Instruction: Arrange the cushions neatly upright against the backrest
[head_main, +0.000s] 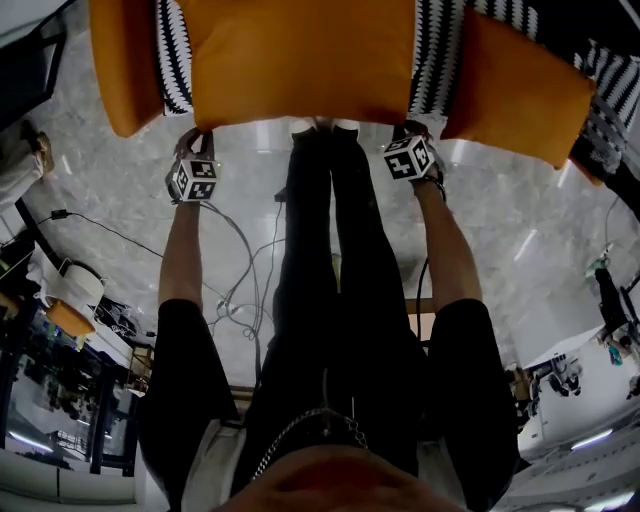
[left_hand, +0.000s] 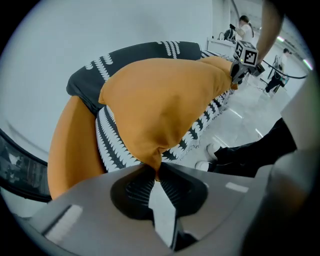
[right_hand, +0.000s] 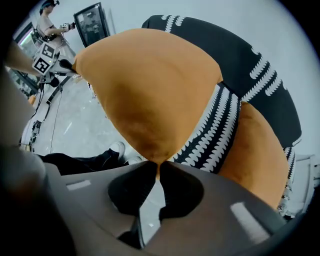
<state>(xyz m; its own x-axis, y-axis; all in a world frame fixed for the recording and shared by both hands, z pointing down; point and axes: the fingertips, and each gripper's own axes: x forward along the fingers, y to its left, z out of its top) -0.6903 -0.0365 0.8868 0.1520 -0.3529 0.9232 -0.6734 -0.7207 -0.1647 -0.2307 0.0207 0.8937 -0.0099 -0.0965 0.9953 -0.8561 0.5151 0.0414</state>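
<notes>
While left claw (left_hand: 155, 172) and right claw (right_hand: 158, 170) each pinch a near corner, the orange cushion (head_main: 300, 60) spans between them.

The setting is an indoor test or recording lab, not a home. The polished grey stone-look floor (head_main: 520, 230) is bare and carries loose trailing cables (head_main: 243, 265). White tabletops loaded with small equipment (head_main: 600, 400) stand at the edge of the room, and a cluttered dark workstation area (head_main: 50, 370) fills the opposite side. Walls are plain white (left_hand: 75, 40). A dark-framed upright panel (right_hand: 92, 22) stands near a second person with a dark item on the head (right_hand: 47, 17); further people stand at a white desk (left_hand: 220, 45). The only domestic item is a black-and-white patterned sofa (head_main: 435, 50) with orange fabric cushions (head_main: 300, 60).
</notes>
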